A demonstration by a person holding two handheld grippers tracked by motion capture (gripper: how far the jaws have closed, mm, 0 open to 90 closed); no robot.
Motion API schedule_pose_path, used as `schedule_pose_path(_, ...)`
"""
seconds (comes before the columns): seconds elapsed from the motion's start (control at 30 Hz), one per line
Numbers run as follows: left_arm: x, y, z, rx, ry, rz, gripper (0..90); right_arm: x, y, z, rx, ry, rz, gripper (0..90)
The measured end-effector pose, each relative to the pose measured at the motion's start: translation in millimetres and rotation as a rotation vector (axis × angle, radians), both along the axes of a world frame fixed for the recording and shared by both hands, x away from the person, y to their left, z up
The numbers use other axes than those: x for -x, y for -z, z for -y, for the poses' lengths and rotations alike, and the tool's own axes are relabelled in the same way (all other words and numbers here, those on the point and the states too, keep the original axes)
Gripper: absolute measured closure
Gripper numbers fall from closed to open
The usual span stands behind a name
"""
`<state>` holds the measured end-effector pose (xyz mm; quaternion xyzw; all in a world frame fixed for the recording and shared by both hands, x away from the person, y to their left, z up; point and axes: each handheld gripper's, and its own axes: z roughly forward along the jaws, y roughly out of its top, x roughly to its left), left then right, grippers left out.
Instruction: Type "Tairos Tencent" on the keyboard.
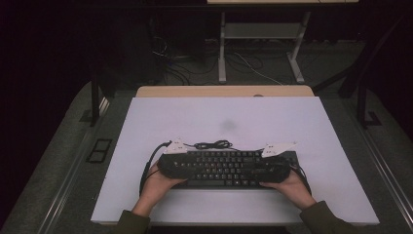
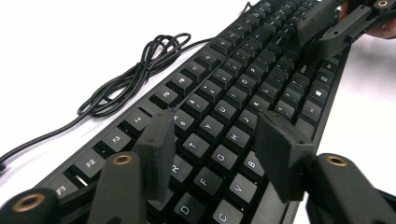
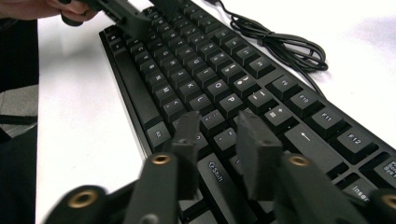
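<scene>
One black keyboard (image 1: 224, 168) lies flat on the white tabletop (image 1: 224, 117) close to its near edge, running along that edge, with its thin black cable (image 1: 213, 145) bunched in a loose coil on the bare surface just behind it, toward the far edge. Two grippers hover over its ends: the left gripper (image 2: 212, 140) has its jaws apart above the letter keys with nothing clamped between them, and the right gripper (image 3: 217, 135) likewise has its jaws parted above the keys near the shift key, gripping nothing.
</scene>
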<state>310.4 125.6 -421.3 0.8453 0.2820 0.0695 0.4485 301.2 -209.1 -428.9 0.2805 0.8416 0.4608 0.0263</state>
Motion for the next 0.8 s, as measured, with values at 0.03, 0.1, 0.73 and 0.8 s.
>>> schedule_pose_path(0.03,0.7,-0.1,-0.9,0.006,-0.001,0.001,42.3,0.1,0.3,0.0,-0.017,0.01,0.001,56.5)
schedule_pose_path(0.1,2.2,-0.5,-2.8,0.013,-0.003,0.004,39.3,0.2,0.3,0.1,-0.02,0.016,0.006,52.1)
schedule_pose_path(0.73,14.6,-0.7,-19.1,0.025,-0.036,0.041,25.2,-0.8,3.0,1.5,-0.07,0.07,0.034,27.0)
schedule_pose_path(0.8,16.5,-0.3,-21.7,0.029,-0.04,0.043,25.1,-0.7,3.4,1.0,-0.074,0.068,0.034,26.8)
